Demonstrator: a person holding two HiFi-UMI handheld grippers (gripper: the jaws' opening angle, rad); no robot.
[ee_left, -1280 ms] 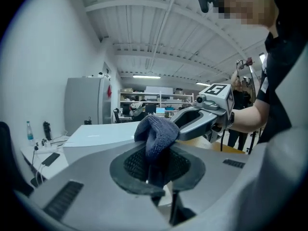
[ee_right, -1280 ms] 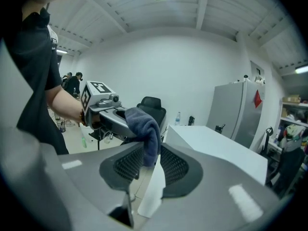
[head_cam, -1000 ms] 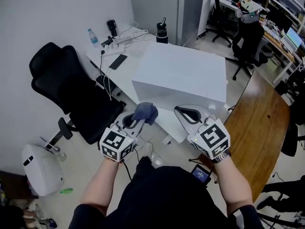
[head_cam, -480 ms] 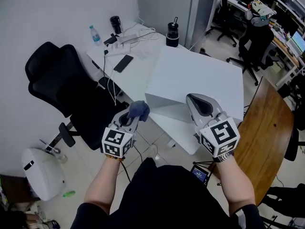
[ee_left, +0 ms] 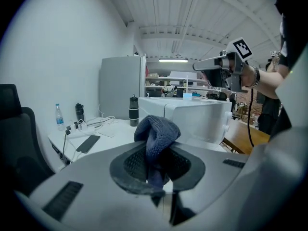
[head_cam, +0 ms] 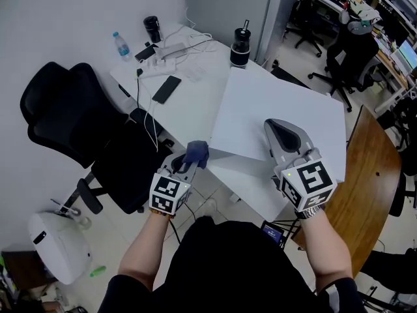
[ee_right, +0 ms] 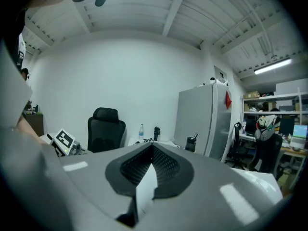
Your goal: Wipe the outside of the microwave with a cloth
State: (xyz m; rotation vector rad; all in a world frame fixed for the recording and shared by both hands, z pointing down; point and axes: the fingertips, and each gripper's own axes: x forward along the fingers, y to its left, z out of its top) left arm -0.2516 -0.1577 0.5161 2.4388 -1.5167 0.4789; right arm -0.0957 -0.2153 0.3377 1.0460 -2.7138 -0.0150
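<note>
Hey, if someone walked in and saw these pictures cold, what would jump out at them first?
The big white microwave on the white desk fills the middle of the head view. Close to its near corner, the left gripper holds a bunched blue cloth pinched in its jaws. A black office chair stands out at the left, beside the desk.
</note>
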